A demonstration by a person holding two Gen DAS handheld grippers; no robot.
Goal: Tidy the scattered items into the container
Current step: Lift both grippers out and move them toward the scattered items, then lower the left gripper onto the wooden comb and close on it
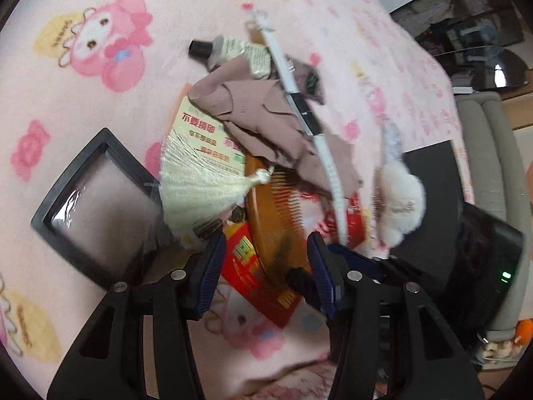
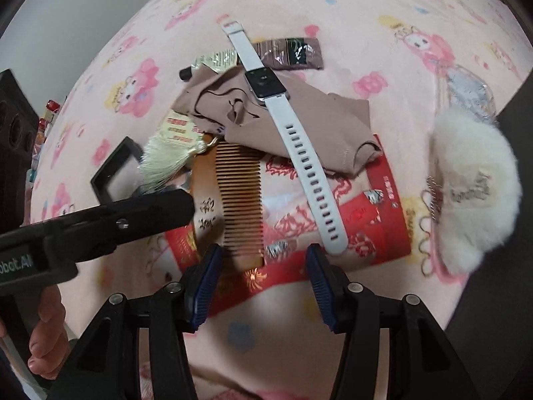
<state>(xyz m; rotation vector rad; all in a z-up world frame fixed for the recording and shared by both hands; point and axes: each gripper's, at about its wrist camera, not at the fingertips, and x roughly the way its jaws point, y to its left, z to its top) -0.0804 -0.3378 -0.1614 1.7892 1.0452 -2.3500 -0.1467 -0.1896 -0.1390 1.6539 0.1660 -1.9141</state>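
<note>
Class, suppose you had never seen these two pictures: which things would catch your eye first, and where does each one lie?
First, the white smartwatch, stretched across the mauve cloth at the middle of the heap on the pink cartoon-print blanket. Just below lies the wooden comb with its cream tassel, resting on a red packet. A fluffy white puff sits off to the right, apart from the pile.

At lower centre the right tool (image 2: 263, 263) stands open over a red packet (image 2: 376, 233). A wooden comb (image 2: 238, 200) with a cream tassel (image 2: 166, 163) lies on the packet, and a white watch (image 2: 286, 113) crosses a brown cloth (image 2: 319, 126). The left tool (image 2: 180, 206) reaches in from the left.
</note>
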